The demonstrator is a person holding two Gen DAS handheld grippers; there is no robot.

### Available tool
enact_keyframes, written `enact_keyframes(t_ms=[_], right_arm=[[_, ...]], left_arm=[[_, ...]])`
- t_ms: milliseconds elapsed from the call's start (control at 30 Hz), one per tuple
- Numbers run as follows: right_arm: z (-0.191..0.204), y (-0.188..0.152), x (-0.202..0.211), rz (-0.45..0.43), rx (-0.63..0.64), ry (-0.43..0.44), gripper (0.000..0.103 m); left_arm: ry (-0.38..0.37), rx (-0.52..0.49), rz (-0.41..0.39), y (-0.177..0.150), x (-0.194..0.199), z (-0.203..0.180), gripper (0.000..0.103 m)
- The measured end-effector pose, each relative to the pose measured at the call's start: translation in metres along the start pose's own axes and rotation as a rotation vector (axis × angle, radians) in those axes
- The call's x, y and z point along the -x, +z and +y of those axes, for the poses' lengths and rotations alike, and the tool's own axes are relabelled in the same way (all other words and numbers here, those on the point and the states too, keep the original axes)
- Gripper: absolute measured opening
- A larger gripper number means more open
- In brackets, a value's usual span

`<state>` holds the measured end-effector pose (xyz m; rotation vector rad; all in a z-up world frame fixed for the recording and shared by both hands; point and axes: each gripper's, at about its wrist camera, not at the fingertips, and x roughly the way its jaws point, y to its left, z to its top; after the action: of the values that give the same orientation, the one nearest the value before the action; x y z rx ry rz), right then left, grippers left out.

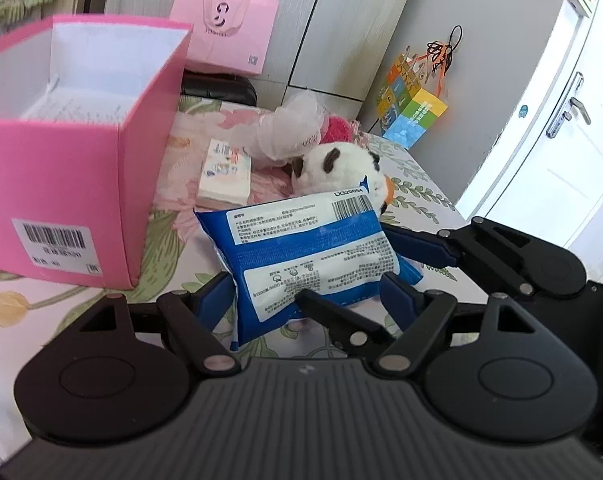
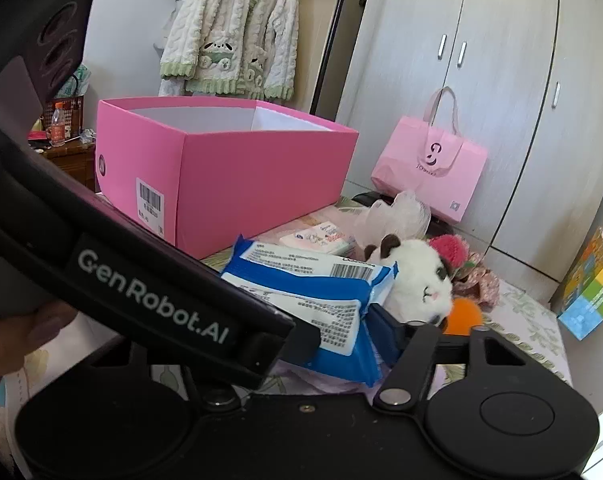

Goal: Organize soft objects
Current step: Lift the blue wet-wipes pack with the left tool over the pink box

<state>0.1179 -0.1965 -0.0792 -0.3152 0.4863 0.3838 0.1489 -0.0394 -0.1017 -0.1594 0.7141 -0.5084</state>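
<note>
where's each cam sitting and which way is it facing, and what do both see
Left wrist: sits on the left gripper, looking forward and down over the bed at the blue wipes pack between its fingers; the right gripper reaches in from the right.
Right wrist: sits on the right gripper, facing the pink box and wardrobe; the left gripper's body crosses the view, with fingertips of a hand.
Shared: the pack, box, plush panda and pink bag.

Blue-white wipes pack (image 1: pixel 307 258), soft, crinkled, barcode side up, tilted, sits between my blue fingers (image 1: pixel 213 300). Panda plush (image 1: pixel 333 168) lies just behind, touching it. Pink box (image 1: pixel 101 184) stands open at left.
</note>
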Motion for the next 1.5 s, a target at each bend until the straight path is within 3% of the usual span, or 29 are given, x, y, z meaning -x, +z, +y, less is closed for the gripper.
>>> enact_keyframes(t_ms=[200,467,700,1000,1133,1500], right_arm=[[0.002,0.009,0.017,-0.022,-0.023,0.003,0.066],[0.015,0.030,0.041,-0.021,-0.035,0.015,0.066],[0.035,0.048,0.054,0.040,-0.051,0.057,0.065],[0.078,0.065,0.067,0.071,-0.045,0.163,0.065],[0.094,0.078,0.066,0.069,-0.039,0.223,0.065],[0.098,0.136,0.037,0.042,-0.068,0.283,0.065]], left_arm=[[0.018,-0.039,-0.022,0.007,0.028,-0.012,0.078],[0.016,-0.038,0.006,0.018,0.063,-0.009,0.078],[0.009,-0.016,0.062,0.014,0.097,0.002,0.078],[0.090,0.006,0.087,0.002,0.154,0.022,0.078],[0.134,0.035,0.060,0.003,0.178,0.033,0.078],[0.180,0.004,0.023,0.066,0.188,0.060,0.078]])
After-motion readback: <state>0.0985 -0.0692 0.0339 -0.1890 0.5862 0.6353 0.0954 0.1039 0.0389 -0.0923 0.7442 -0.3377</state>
